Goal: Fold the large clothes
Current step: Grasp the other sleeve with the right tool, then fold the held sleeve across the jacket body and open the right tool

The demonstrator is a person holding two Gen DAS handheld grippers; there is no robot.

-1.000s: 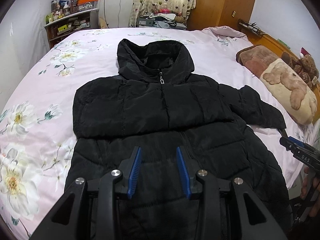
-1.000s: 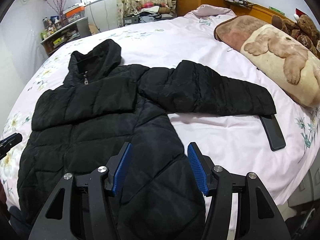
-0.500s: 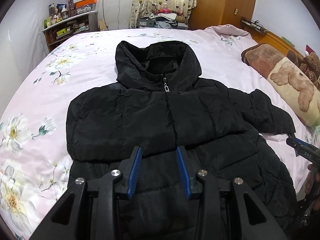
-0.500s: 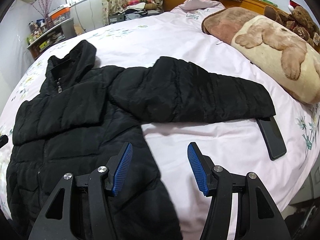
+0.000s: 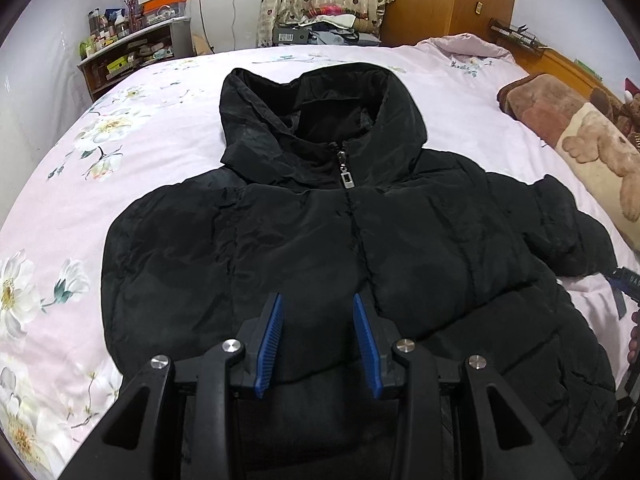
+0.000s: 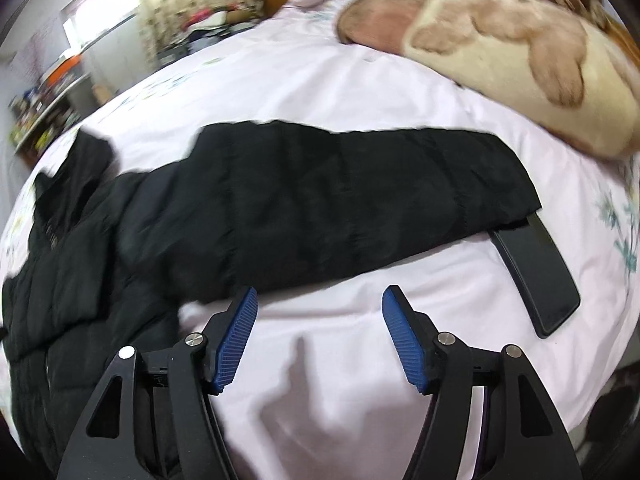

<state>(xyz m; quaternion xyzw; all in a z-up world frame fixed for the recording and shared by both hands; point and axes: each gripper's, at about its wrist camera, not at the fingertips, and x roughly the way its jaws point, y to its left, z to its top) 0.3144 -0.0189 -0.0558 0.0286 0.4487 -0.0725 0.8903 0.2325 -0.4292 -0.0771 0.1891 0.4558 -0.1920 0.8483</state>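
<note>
My right tool [image 6: 316, 336] gapes wide and empty near the outstretched sleeve [image 6: 340, 200] of the black hooded puffer jacket [image 5: 352, 248] spread on the floral pink bed [image 5: 52, 216], left tool [image 5: 318, 340] part-open, empty over its chest; sleeve fold-in likely next.

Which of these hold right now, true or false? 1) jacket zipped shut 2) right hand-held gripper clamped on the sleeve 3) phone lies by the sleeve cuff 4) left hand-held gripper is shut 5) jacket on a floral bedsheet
1) The black jacket is zipped up. True; the zipper pull sits at the collar.
2) The right hand-held gripper clamps the sleeve. False; it is open, holding nothing.
3) A dark phone lies by the sleeve cuff. True.
4) The left hand-held gripper is shut. False; its jaws stand apart above the jacket.
5) The jacket lies on a floral bedsheet. True.
</note>
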